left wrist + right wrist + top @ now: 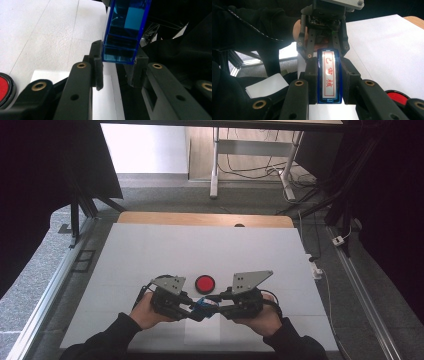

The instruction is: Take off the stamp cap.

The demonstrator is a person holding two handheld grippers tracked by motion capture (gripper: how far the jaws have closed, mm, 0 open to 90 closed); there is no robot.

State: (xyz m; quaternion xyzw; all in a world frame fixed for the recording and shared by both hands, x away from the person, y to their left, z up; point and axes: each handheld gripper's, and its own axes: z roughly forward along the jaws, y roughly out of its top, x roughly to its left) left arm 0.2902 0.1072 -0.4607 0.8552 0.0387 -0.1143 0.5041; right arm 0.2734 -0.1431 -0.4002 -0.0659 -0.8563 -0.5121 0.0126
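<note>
A translucent blue stamp [204,304] hangs just above the table, caught between both grippers, which point at each other. My left gripper [194,311] is shut on one end of it; in the left gripper view the pads pinch the bottom of the blue stamp [125,27] from both sides. My right gripper [218,309] is shut on the other end. In the right gripper view the stamp [329,77] shows a white face with red characters and sits tight between the jaws, with the left gripper [324,53] right behind it.
A round red ink pad [205,283] lies just beyond the grippers on the white table sheet [150,250]. A white paper slip [202,332] lies under the grippers near the front edge. The wooden table edge [150,217] runs along the back.
</note>
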